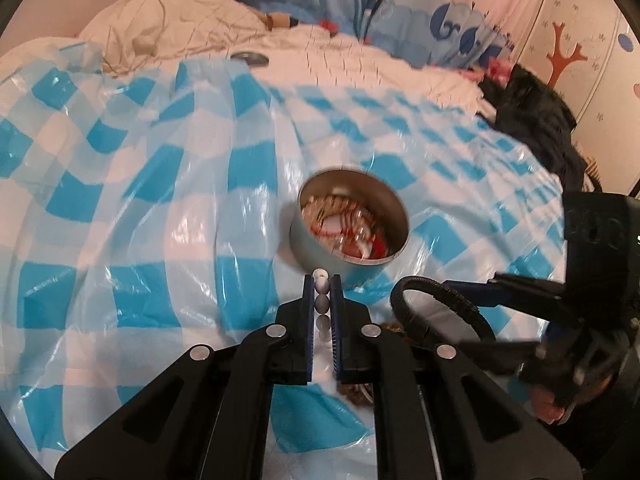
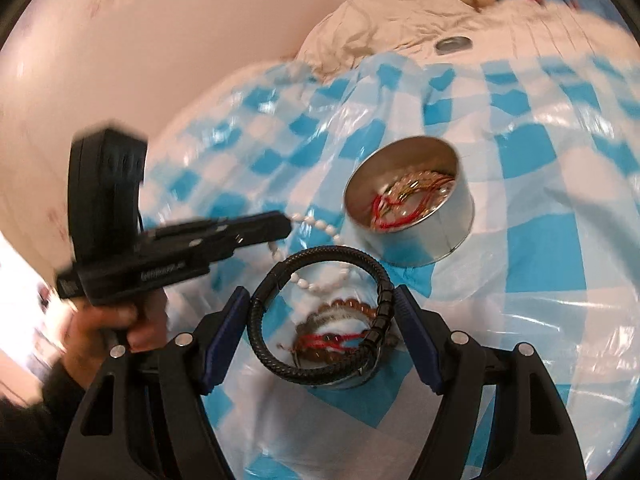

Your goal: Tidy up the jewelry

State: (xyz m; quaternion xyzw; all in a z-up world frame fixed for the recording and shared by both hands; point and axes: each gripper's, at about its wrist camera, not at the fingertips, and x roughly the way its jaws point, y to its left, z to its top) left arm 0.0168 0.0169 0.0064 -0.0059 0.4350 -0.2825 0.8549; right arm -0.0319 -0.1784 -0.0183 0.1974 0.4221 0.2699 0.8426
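My left gripper (image 1: 322, 286) is shut on a white bead bracelet (image 1: 321, 287), held just in front of a round metal tin (image 1: 316, 246) that holds gold and red jewelry. In the right wrist view the white bead bracelet (image 2: 320, 231) hangs from the left gripper (image 2: 286, 222) beside the tin (image 2: 460, 232). My right gripper (image 2: 320, 300) holds a black braided bangle (image 2: 262, 344) between its half-closed fingers. Under the bangle lies a brown bead bracelet with red cord (image 2: 344, 308) in a second low tin (image 2: 344, 384). The bangle also shows in the left wrist view (image 1: 448, 292).
A blue and white checked plastic sheet (image 1: 160, 184) covers a bed. A white pillow (image 1: 172, 20) and a small metal lid (image 1: 249, 57) lie at the back. Dark clothes (image 1: 536, 116) are piled at the right edge, near a patterned wall.
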